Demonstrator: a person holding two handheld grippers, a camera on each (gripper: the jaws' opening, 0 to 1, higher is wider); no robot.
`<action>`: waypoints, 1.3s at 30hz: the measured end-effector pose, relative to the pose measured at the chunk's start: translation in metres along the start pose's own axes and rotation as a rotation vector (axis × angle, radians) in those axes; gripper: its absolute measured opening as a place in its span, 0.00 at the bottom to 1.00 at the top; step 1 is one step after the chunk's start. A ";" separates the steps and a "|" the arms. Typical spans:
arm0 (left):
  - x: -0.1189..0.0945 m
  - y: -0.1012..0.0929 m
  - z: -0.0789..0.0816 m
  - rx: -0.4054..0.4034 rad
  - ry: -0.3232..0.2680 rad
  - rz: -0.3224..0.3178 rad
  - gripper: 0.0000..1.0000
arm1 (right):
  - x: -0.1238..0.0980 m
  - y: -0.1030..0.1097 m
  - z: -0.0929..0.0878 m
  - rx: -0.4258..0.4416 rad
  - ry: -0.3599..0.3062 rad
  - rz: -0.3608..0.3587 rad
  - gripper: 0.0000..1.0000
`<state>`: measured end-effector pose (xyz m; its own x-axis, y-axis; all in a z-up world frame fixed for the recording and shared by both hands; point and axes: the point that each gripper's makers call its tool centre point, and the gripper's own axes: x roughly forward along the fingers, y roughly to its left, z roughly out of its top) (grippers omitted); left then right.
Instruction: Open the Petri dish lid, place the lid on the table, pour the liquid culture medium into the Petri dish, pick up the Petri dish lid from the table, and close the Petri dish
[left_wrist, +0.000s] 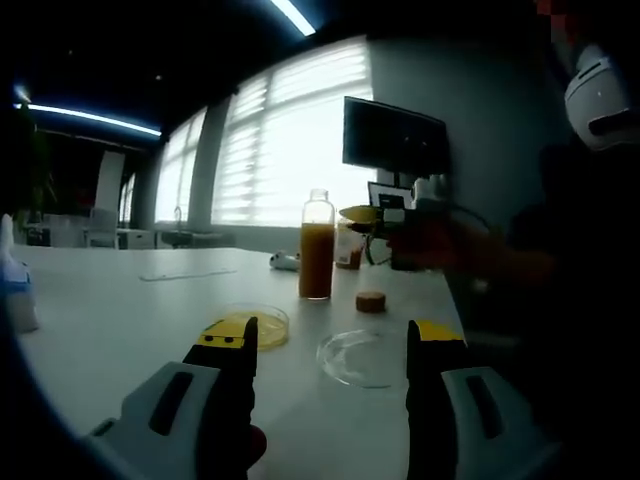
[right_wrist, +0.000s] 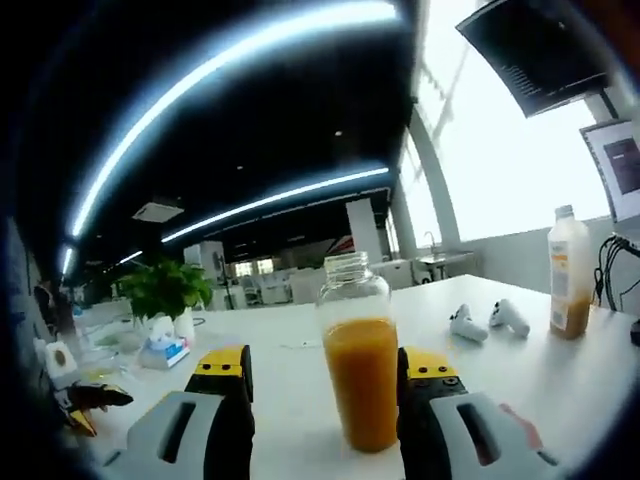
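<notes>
In the left gripper view a Petri dish (left_wrist: 262, 326) with yellow medium in it lies on the white table (left_wrist: 120, 320). Its clear lid (left_wrist: 362, 357) lies flat just to the right of it. My left gripper (left_wrist: 328, 345) is open and hovers in front of both, holding nothing. Behind them stands a glass bottle (left_wrist: 317, 247) of orange liquid without a cap, and a brown cap (left_wrist: 371, 300) lies beside it. My right gripper (left_wrist: 385, 215) hangs right of the bottle. In the right gripper view the bottle (right_wrist: 361, 385) stands on the table between the jaws of my open right gripper (right_wrist: 327, 368), with a gap on the left side.
A second bottle (right_wrist: 568, 270) and two white controllers (right_wrist: 488, 320) lie at the right of the table. A potted plant (right_wrist: 165, 288) and a tissue pack (right_wrist: 165, 352) are at the far left. A monitor (left_wrist: 395, 135) hangs behind the table, and a person's arm (left_wrist: 480, 255) reaches in.
</notes>
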<state>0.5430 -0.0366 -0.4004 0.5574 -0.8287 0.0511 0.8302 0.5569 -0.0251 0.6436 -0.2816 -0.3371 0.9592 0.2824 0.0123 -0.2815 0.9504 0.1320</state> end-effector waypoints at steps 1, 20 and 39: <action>0.000 0.000 0.000 0.001 0.000 0.000 0.51 | -0.003 -0.001 -0.003 -0.018 0.012 -0.004 0.52; 0.000 0.003 -0.002 0.003 0.007 0.011 0.51 | -0.038 0.001 -0.043 -0.089 0.155 -0.018 0.49; 0.001 0.004 -0.004 0.007 0.016 0.010 0.51 | -0.040 0.022 -0.108 -0.191 0.357 0.032 0.42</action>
<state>0.5473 -0.0356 -0.4041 0.5661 -0.8236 0.0347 0.8243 0.5658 -0.0189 0.5967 -0.2577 -0.4419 0.8901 0.3074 -0.3365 -0.3427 0.9381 -0.0497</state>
